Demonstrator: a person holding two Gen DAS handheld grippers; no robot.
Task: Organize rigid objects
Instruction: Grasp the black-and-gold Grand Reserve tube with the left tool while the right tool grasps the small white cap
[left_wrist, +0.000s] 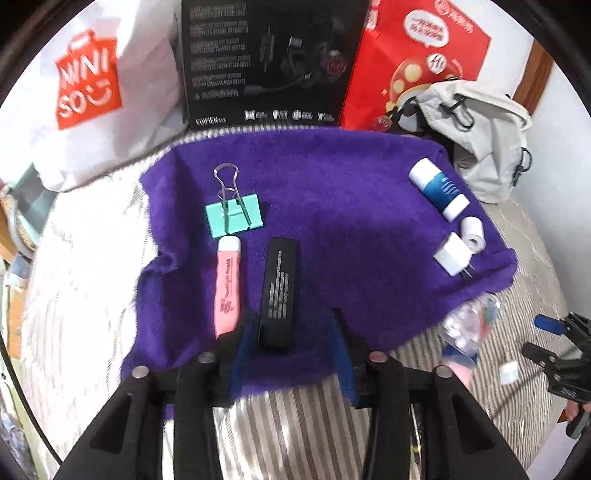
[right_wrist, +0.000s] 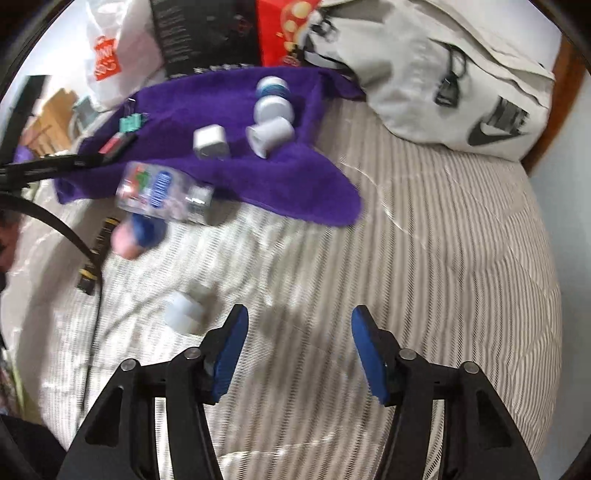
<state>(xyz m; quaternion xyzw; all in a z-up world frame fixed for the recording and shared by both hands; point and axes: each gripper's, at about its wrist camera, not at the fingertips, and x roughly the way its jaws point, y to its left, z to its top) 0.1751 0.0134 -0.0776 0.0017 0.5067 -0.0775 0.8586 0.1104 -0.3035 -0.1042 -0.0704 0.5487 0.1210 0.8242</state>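
Observation:
A purple towel (left_wrist: 332, 177) lies on the striped bed. Along its left side sit a teal binder clip (left_wrist: 234, 216), a pink tube (left_wrist: 228, 288) and a black bar (left_wrist: 279, 295). On the right side are a blue-and-white bottle (left_wrist: 439, 188), a small white roll (left_wrist: 472, 230) and a white plug (left_wrist: 452, 256). My left gripper (left_wrist: 293, 317) is open, its fingers on either side of the black bar's near end. My right gripper (right_wrist: 300, 312) is open over bare sheet with nothing between its fingers. A small white cap (right_wrist: 184, 310) lies just left of it.
A clear bottle with a colourful label (right_wrist: 162, 192) lies at the towel's near edge, beside a pink and blue object (right_wrist: 136, 236). A grey backpack (right_wrist: 443, 74), a black box (left_wrist: 266, 62), a red bag (left_wrist: 413, 55) and a white shopping bag (left_wrist: 85, 92) line the back.

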